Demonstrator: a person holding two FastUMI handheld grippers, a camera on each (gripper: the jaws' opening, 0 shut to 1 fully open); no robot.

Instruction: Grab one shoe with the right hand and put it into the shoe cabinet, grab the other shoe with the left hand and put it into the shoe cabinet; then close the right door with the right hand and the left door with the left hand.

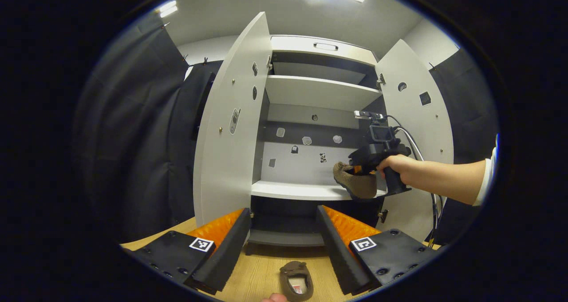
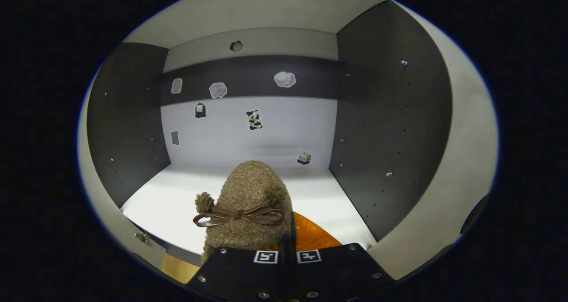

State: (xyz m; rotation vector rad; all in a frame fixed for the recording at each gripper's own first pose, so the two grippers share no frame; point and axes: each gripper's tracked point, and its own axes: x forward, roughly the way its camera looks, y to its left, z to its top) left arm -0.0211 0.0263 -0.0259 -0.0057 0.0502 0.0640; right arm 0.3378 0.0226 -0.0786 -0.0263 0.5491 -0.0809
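Our right gripper, fingers clamped on a brown shoe, reaches over the cabinet shelf. Our left gripper hangs spread above the other shoe.

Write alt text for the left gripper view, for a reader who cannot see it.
A hand holding the right hand-held gripper brings a brown shoe to the middle shelf of a white shoe cabinet with both doors open. Nearer, the left hand-held gripper is open above a second shoe on the wooden floor.
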